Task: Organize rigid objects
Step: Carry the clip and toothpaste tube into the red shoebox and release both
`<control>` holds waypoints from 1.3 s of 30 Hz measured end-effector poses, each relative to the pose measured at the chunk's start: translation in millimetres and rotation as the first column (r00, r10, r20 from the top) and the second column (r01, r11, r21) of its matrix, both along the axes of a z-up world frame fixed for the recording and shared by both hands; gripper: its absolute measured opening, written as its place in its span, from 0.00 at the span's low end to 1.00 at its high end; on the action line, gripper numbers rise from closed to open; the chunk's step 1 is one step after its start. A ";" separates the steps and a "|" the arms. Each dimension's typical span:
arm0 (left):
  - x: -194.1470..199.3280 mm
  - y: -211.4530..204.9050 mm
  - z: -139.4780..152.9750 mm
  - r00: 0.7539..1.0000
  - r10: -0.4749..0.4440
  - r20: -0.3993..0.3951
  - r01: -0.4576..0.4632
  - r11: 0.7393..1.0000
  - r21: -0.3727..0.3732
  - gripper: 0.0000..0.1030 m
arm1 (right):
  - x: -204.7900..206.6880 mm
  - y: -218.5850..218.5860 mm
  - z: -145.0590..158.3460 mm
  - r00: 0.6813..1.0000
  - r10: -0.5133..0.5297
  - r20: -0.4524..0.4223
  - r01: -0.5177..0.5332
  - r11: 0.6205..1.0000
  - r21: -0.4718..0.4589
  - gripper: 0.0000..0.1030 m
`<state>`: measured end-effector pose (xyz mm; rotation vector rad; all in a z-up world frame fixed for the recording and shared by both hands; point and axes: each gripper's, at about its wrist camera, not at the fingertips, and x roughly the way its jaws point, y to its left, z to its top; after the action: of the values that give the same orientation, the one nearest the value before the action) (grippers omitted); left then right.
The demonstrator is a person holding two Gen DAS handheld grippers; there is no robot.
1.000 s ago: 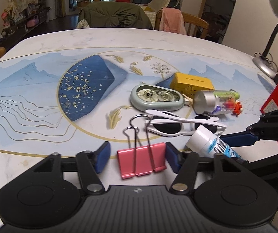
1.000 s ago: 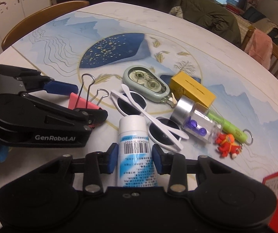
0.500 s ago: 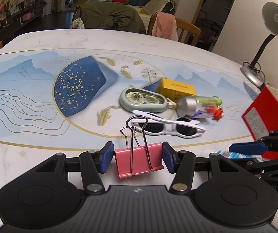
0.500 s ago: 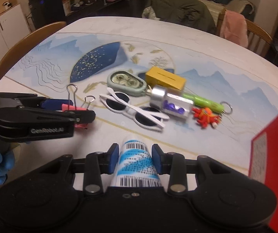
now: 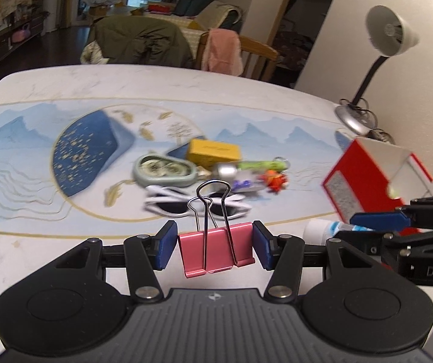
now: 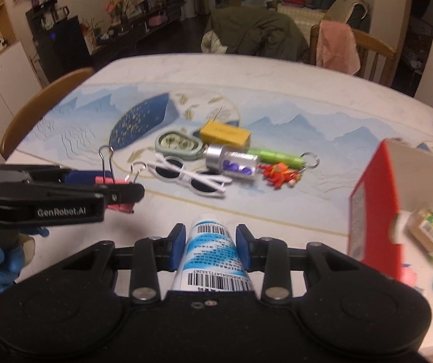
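My left gripper is shut on a pink binder clip, which hangs above the near part of the table with its wire handles pointing up. My right gripper is shut on a white tube with blue print and a barcode, cap pointing forward. In the right wrist view the left gripper sits to the left with the clip. In the left wrist view the right gripper holds the tube beside a red box.
Mid-table lie white sunglasses, a green oval case, a yellow box, a silver-capped jar, a green keychain tube and an orange figure. The red box stands right, small items behind it. A desk lamp stands far right.
Both grippers rose and drew back from the pile, each keeping its object. The right gripper carried the tube rightward, nearer the red box, and rolled.
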<state>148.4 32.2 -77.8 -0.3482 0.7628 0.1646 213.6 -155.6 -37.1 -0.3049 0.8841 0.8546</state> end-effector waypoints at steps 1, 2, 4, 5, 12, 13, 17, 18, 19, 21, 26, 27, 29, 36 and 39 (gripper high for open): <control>1.4 -4.4 4.2 1.000 -0.009 0.006 0.009 1.000 -0.001 0.52 | 0.8 -4.4 4.8 1.000 -0.005 0.004 0.005 1.000 0.009 0.34; 3.3 -9.1 8.6 1.000 -0.018 0.011 0.018 1.000 -0.001 0.52 | 2.0 -9.1 9.6 1.000 -0.015 0.011 0.014 1.000 0.017 0.34; 7.2 -19.4 17.9 0.999 -0.039 0.028 0.039 0.999 0.003 0.52 | 5.0 -18.7 18.7 0.999 -0.028 0.023 0.028 0.999 0.033 0.34; 9.1 -24.7 22.9 0.998 -0.047 0.038 0.046 0.999 0.009 0.52 | 6.8 -23.9 23.2 0.999 -0.037 0.028 0.036 0.998 0.041 0.34; 28.7 -62.8 52.3 0.988 -0.119 0.097 0.116 0.993 0.035 0.52 | 24.6 -63.3 47.7 0.991 -0.108 0.081 0.100 0.991 0.093 0.34; 32.4 -68.6 55.1 0.986 -0.132 0.101 0.129 0.991 0.038 0.52 | 27.8 -69.5 50.0 0.989 -0.120 0.085 0.112 0.989 0.101 0.34; 48.4 -94.0 64.3 0.979 -0.173 0.111 0.166 0.984 0.063 0.52 | 41.1 -92.5 55.4 0.982 -0.160 0.100 0.148 0.982 0.120 0.34; 51.8 -99.8 66.1 0.977 -0.181 0.115 0.174 0.982 0.067 0.52 | 44.6 -98.2 56.1 0.980 -0.168 0.103 0.155 0.980 0.122 0.34; 55.1 -105.8 67.8 0.975 -0.191 0.118 0.183 0.981 0.071 0.52 | 47.8 -104.3 55.8 0.978 -0.178 0.108 0.164 0.978 0.125 0.34; 63.6 -118.1 70.1 0.971 -0.208 0.117 0.200 0.977 0.080 0.52 | 54.9 -115.2 54.9 0.974 -0.198 0.114 0.183 0.975 0.126 0.34; 87.6 -150.5 71.6 0.959 -0.266 0.093 0.257 0.961 0.099 0.52 | 73.6 -149.4 51.9 0.960 -0.255 0.117 0.239 0.962 0.134 0.34; 92.3 -157.1 71.1 0.956 -0.279 0.086 0.270 0.957 0.101 0.52 | 77.5 -156.8 51.0 0.957 -0.266 0.117 0.250 0.959 0.134 0.34; 100.9 -170.5 69.4 0.950 -0.304 0.074 0.296 0.949 0.105 0.52 | 85.9 -170.4 48.1 0.950 -0.290 0.115 0.275 0.952 0.133 0.34; 127.9 -213.3 58.3 0.928 -0.372 0.024 0.367 0.922 0.121 0.52 | 107.5 -208.4 36.0 0.932 -0.343 0.114 0.330 0.936 0.120 0.34; 139.4 -229.1 53.9 0.921 -0.390 0.004 0.386 0.913 0.127 0.52 | 117.2 -221.3 30.1 0.926 -0.361 0.112 0.349 0.930 0.112 0.34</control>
<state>287.8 -196.9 -23.9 -0.0747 0.7740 -0.1687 330.9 -376.9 -7.0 -0.1131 0.7462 0.5280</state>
